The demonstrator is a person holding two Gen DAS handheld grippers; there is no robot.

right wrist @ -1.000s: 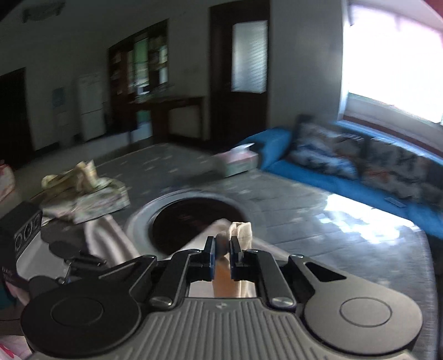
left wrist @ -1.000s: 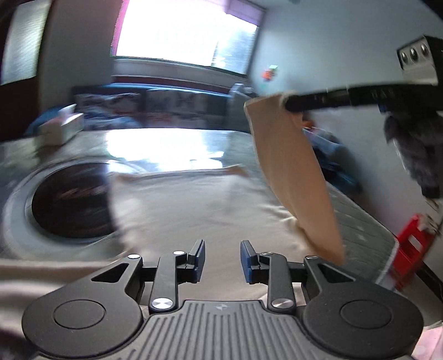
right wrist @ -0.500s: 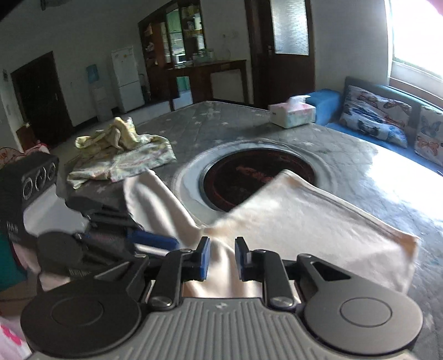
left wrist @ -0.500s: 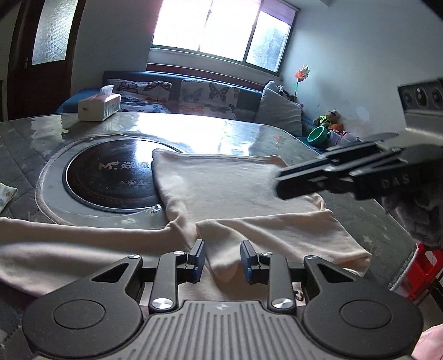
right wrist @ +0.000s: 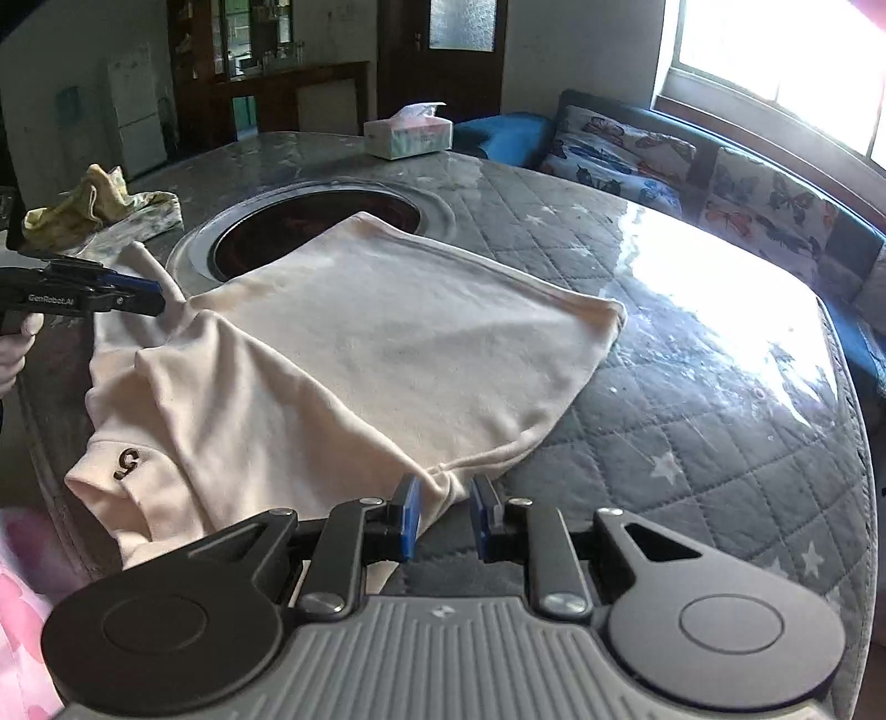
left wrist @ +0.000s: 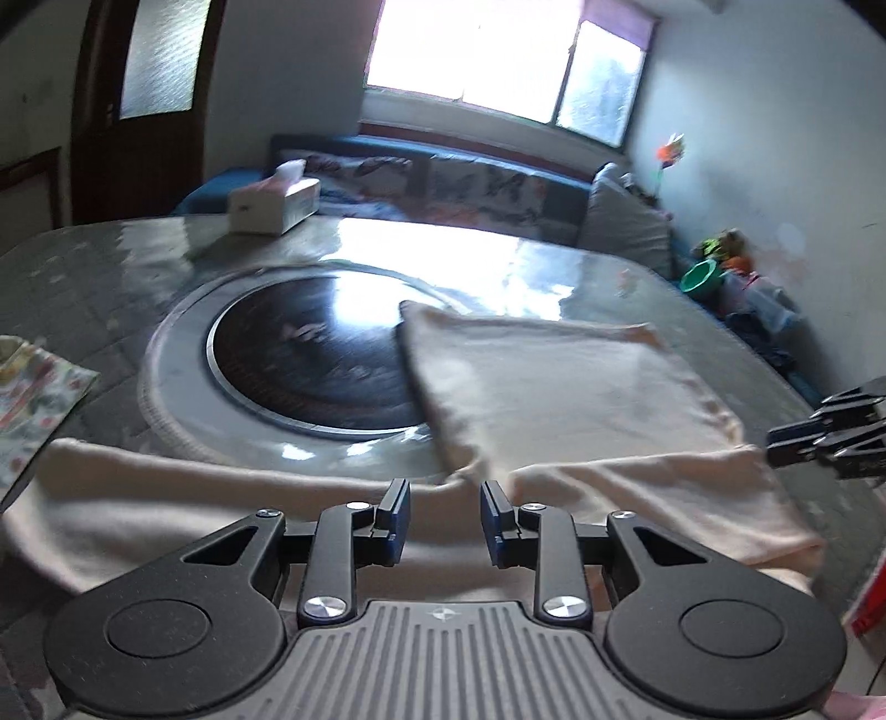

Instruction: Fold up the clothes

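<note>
With one side already folded over beside the round cooktop, the cream sweatshirt lies flat on the quilted table, so left gripper and right gripper hover with jaws parted and empty, likely ready for another fold.

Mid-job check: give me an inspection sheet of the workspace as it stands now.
Surface: quilted grey table under a glossy cover, round dark inset in the middle.
Job's things: cream garment lying partly folded, one edge over the inset.
Clutter: tissue box; crumpled floral cloth at the far edge.
Grippers: left gripper open above the garment; right gripper open, a garment corner between its jaws.
Cables: nothing seen.
Surroundings: blue sofa with butterfly cushions, bright window, dark door.
</note>
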